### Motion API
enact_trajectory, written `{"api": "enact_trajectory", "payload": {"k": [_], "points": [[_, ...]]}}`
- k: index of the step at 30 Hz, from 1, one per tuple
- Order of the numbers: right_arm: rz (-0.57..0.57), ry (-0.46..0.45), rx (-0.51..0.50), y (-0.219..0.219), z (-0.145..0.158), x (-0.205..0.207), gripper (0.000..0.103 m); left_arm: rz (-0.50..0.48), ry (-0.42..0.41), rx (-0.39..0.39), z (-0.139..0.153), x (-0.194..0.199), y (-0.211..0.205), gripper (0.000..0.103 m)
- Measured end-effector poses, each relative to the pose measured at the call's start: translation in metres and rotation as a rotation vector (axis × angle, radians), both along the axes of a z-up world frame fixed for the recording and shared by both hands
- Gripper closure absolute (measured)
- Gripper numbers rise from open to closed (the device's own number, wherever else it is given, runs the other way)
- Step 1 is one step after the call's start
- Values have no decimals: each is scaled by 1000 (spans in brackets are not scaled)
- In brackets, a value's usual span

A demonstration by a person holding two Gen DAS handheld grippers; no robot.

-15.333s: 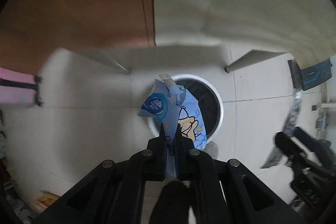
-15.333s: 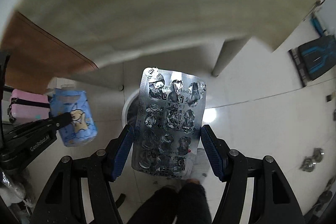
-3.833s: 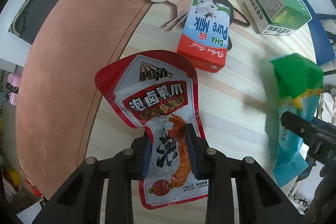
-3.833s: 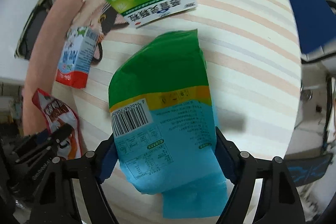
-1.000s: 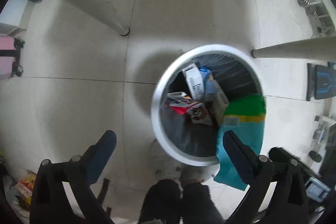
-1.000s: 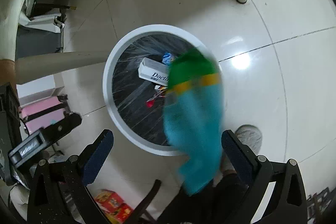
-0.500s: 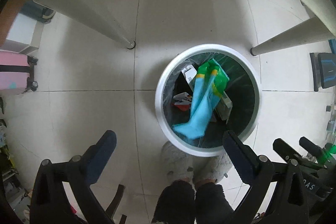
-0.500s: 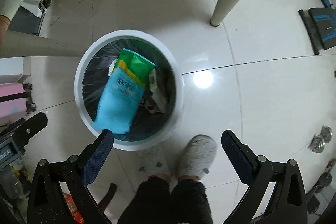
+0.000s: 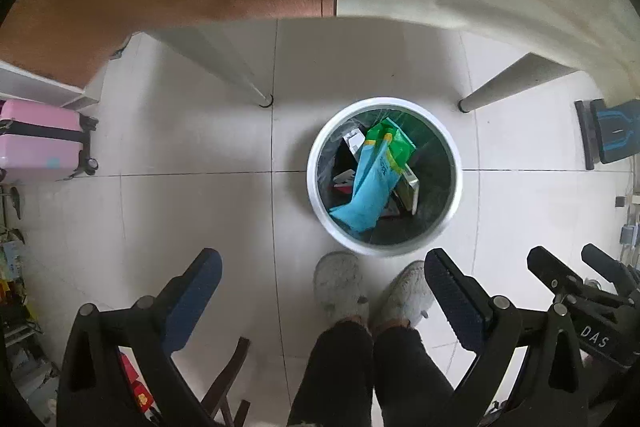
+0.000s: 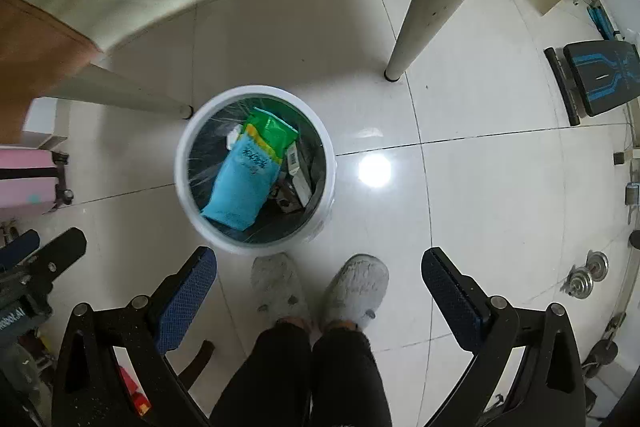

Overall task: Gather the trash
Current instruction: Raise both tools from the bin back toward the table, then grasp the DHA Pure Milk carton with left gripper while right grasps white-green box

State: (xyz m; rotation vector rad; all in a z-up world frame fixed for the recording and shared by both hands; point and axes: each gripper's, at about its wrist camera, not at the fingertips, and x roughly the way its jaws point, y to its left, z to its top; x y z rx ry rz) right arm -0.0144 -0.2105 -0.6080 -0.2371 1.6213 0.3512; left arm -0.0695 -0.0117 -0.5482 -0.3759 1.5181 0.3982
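A round white trash bin (image 9: 316, 183) (image 10: 182, 183) with a dark liner stands on the tiled floor below both grippers. On top of the other trash in it lies a green and light-blue packet (image 9: 374, 183) (image 10: 250, 175), beside white cartons (image 9: 410, 189) (image 10: 298, 173). My left gripper (image 9: 322, 287) hangs open high above the floor with nothing between its blue-padded fingers. My right gripper (image 10: 318, 277) is also open and holds nothing. The right gripper's body (image 9: 588, 291) shows at the lower right of the left wrist view.
A person's grey slippers (image 9: 340, 283) (image 10: 356, 287) and dark trouser legs stand just in front of the bin. White table legs (image 9: 224, 67) (image 10: 428, 3) rise behind it under the table edge. A pink suitcase (image 9: 40, 139) is at left, a black-blue bench (image 10: 600, 83) at right.
The green-blue packet left the right gripper a second ago and came to rest in the bin. Both grippers have since risen away from the bin, staying open.
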Motion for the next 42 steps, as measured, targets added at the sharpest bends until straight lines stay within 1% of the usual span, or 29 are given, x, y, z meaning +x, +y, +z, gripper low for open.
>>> {"api": "enact_trajectory", "payload": {"k": [4, 10, 13, 15, 16, 18, 20, 21, 24, 28, 30, 31, 32, 35, 36, 37, 38, 39, 40, 42], "points": [[1, -12, 17, -5, 51, -6, 0, 1, -4, 1, 39, -12, -3, 0], [2, -33, 45, -11, 146, -15, 0, 7, -31, -10, 112, -30, -8, 0], [2, -26, 55, -12, 186, -19, 0, 5, -47, -11, 145, -35, -9, 0], [7, -27, 59, -10, 218, -22, 0, 7, -66, -13, 170, -39, -6, 0], [8, -28, 62, -10, 228, -23, 0, 8, -79, -12, 184, -40, -4, 0], [10, -43, 73, -7, 260, -24, 0, 7, -94, -1, 205, -40, -1, 0], [10, -58, 88, -3, 282, -23, 0, 7, -124, 5, 228, -38, 3, 0], [0, -71, 110, -1, 299, -18, 0, 6, -139, 17, 238, -36, 6, 0], [-30, -111, 167, 6, 336, 1, 0, 8, -195, 60, 273, -22, 16, 0], [-65, -134, 237, 22, 373, 38, 0, 19, -268, 118, 316, 12, 37, 0], [-64, -164, 269, 34, 395, 67, 0, 26, -295, 146, 331, 30, 46, 0], [-60, -178, 278, 39, 405, 80, 0, 37, -312, 157, 341, 46, 53, 0], [-55, -190, 285, 43, 413, 96, 0, 47, -322, 163, 349, 53, 58, 0], [-43, -208, 296, 57, 429, 146, 0, 86, -341, 189, 368, 94, 78, 0], [-35, -215, 297, 64, 434, 171, 0, 99, -348, 199, 372, 112, 85, 0], [-29, -219, 293, 70, 435, 188, 0, 111, -347, 215, 376, 134, 92, 0], [-16, -226, 288, 76, 436, 213, 0, 120, -343, 225, 378, 146, 97, 0], [1, -233, 280, 85, 437, 240, 0, 134, -335, 236, 379, 168, 104, 0], [25, -243, 267, 99, 438, 276, 0, 150, -328, 244, 379, 186, 109, 0], [61, -255, 264, 122, 435, 334, 0, 188, -304, 262, 376, 231, 123, 0]]}}
